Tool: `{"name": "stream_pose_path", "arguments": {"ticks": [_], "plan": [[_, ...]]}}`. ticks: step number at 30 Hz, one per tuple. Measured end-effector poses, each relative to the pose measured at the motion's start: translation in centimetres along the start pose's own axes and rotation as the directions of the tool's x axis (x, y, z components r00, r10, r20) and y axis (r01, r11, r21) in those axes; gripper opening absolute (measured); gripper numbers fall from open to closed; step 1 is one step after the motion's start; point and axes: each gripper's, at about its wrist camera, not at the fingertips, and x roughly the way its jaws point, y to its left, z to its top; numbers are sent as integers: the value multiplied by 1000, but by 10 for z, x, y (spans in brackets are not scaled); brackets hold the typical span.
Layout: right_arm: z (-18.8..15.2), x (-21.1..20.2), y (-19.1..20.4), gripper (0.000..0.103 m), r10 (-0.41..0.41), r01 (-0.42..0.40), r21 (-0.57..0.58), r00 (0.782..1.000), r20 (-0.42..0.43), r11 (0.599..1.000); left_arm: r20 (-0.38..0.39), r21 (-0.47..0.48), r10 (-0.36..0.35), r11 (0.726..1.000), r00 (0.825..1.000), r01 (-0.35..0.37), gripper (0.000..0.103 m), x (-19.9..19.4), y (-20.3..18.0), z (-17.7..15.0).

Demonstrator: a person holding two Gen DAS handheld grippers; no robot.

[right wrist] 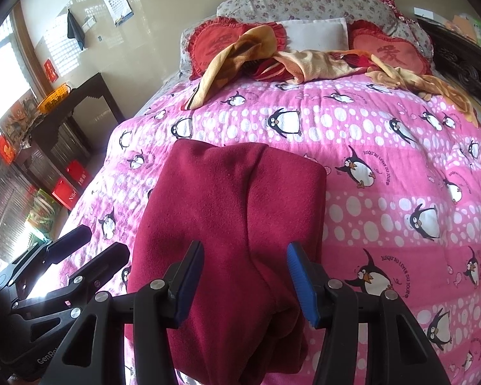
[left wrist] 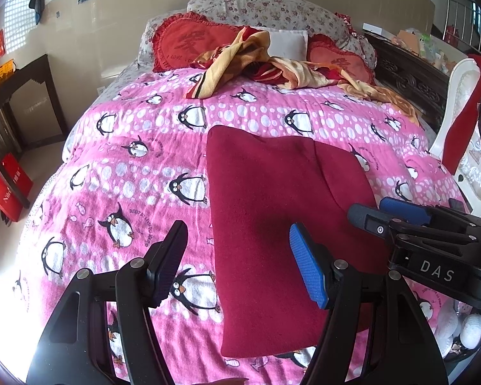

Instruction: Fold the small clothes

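On the bed lies one dark red folded garment. Beyond the garment, at the head of the bed, are two red heart cushions, one small white pillow between them, and one crumpled yellow-red cloth. Two grippers hang above the garment's near end.

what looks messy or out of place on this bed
The yellow and red striped cloth lies crumpled across the two red heart cushions. The dark red garment is folded but slightly askew on the pink penguin blanket.
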Motion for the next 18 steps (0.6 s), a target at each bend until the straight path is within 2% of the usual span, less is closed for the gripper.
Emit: {"name": "stream_pose_path", "arguments": {"ticks": [13, 18], "plan": [[0, 1, 0, 52, -2, 2, 3, 1000, -5, 1000, -3, -3, -1, 1000, 1000, 1, 66, 5, 3, -1], [0, 4, -1, 52, -2, 2, 3, 1000, -9, 1000, 22, -5, 1, 1000, 1000, -1, 67, 5, 5, -3]]}}
